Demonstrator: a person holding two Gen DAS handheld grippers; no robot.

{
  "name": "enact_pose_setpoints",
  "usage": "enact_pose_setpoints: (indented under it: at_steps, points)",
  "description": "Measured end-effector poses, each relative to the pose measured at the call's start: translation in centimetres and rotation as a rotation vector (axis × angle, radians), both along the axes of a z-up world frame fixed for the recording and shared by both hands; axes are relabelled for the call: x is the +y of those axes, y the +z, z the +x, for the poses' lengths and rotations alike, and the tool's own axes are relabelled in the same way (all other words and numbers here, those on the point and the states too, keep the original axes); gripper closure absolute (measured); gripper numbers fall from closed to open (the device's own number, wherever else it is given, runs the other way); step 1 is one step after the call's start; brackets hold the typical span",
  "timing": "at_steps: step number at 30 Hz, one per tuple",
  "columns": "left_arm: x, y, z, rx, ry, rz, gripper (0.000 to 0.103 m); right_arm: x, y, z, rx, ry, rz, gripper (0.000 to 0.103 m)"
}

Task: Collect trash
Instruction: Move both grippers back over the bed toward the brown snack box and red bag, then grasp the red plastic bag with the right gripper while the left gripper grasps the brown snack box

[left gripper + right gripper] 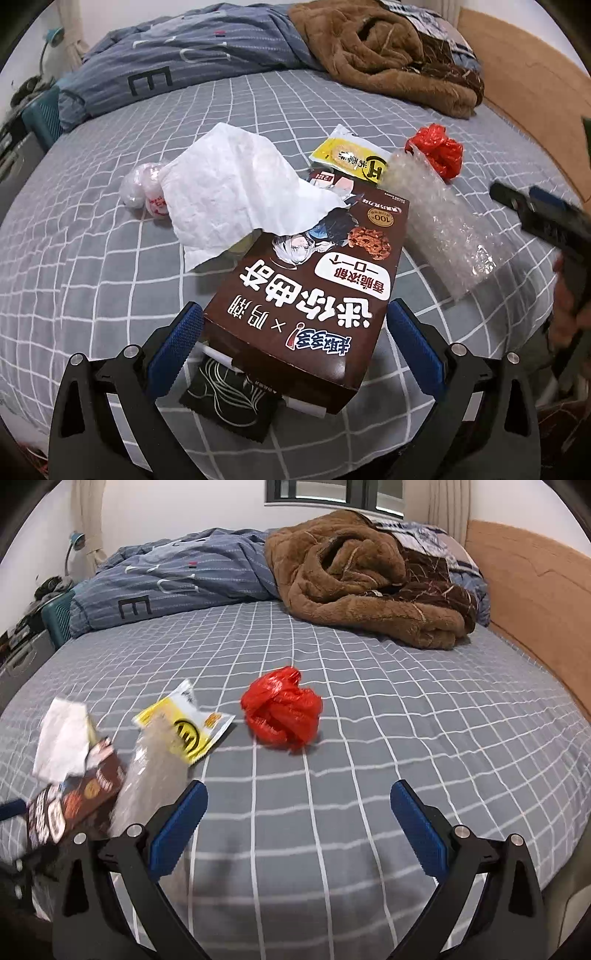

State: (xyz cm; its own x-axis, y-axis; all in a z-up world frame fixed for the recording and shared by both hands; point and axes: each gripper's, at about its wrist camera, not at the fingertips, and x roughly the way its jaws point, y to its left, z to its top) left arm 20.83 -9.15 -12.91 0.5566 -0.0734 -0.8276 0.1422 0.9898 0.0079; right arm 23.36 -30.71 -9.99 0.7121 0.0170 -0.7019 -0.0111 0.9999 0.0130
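On the bed [369, 709]: my left gripper [295, 332] wide astride the cookie box [306, 295]; my right gripper [299, 812] wide, empty, red bag [282, 709] at twelve o'clock.

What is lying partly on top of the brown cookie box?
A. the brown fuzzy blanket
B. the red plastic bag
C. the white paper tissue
C: the white paper tissue drapes over the far end of the brown cookie box, while the red plastic bag sits apart on the bed.
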Motion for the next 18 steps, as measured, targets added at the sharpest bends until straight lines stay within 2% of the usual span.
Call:
enact_pose_setpoints:
  at_steps: [10,15,18]
  points:
    - [0.2,-0.3,1.2,0.009,-0.002,0.003,0.005,-0.2,-1.3,6.8,0.029,-0.018,0.051,0.008]
    - [0.8,-0.7,1.9,0.028,0.002,-0.043,0.005,-0.3,-2.2,9.3,0.049,-0.018,0.043,0.008]
    - [0.8,-0.9,1.9,0.029,0.001,-0.046,0.005,-0.4,-2.7,10.2,0.064,-0.017,0.075,0.008]
